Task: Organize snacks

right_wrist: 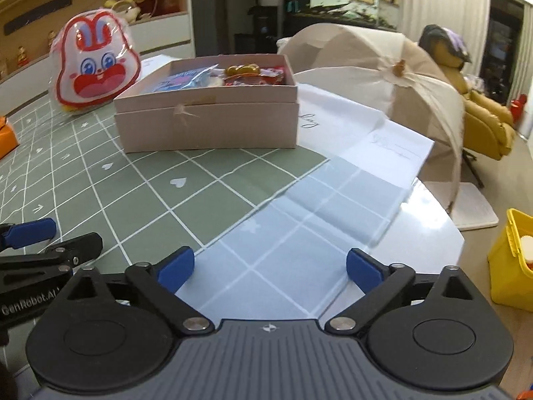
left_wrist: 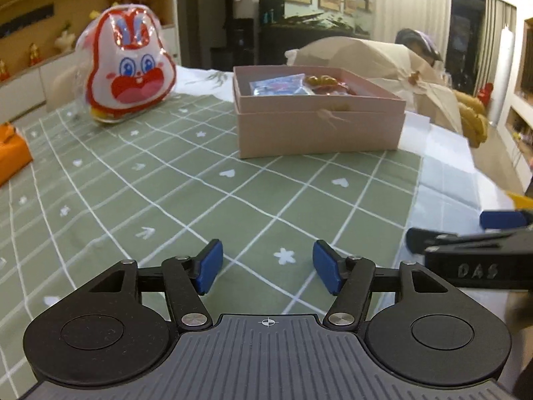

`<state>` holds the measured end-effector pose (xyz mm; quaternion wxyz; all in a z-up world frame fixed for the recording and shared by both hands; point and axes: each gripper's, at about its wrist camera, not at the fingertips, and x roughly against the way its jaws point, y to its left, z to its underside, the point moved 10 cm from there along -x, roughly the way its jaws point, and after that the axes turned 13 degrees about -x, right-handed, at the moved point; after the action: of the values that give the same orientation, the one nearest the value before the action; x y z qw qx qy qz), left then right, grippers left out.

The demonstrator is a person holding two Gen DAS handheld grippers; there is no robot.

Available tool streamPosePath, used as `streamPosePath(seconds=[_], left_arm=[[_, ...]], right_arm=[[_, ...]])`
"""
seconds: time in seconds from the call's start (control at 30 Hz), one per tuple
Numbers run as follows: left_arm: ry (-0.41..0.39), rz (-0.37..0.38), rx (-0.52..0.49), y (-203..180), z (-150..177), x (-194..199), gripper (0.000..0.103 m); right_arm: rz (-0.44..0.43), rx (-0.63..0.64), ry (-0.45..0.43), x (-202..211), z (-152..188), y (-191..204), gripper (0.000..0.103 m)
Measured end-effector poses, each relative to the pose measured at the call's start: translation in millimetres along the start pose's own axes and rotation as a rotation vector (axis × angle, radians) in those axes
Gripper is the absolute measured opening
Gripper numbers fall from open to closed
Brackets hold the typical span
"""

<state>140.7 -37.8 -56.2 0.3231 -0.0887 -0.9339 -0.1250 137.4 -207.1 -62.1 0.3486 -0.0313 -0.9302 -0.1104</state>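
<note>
Both claws hang empty over the green checked tablecloth (left_wrist: 186, 180), the left gripper (left_wrist: 267, 266) with its blue pads parted and nothing between them, the right gripper (right_wrist: 269, 271) spread wider still, also bare. The snacks look mostly dealt with already: the pink box (left_wrist: 319, 126) sits open toward the far side of the table with a blue-and-white packet (left_wrist: 278, 86) and some red and yellow wrapped sweets (right_wrist: 255, 72) lying inside it. What seems left is the big rabbit-faced bag (left_wrist: 128, 66), standing upright on the cloth to the left of the box and well apart from it (whether it is meant to go in, I can't say, and it looks too bulky for that box). An orange packet (left_wrist: 13, 153) pokes in at the table's left edge too. As for writing, the side of the left gripper reads "GenRobot.AI" in the right camera's view, and the right one shows "DAS"; the packet labels are too blurred to read.
</note>
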Motion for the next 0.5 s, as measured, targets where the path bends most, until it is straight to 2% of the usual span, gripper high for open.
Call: streamPosePath(seconds=[0.23,0.5], left_arm=[[-0.005,-0.015,0.004,-2.1,0.9,-1.1,0.066],[-0.005,-0.023,0.010,-2.6,-0.2,-2.2,0.066]], right_arm=[[0.003,-0.005,-0.001,-2.6,-0.4,-3.9,0.103],[-0.008,0.006,-0.017,-3.1,-0.1,-2.7,0.103]])
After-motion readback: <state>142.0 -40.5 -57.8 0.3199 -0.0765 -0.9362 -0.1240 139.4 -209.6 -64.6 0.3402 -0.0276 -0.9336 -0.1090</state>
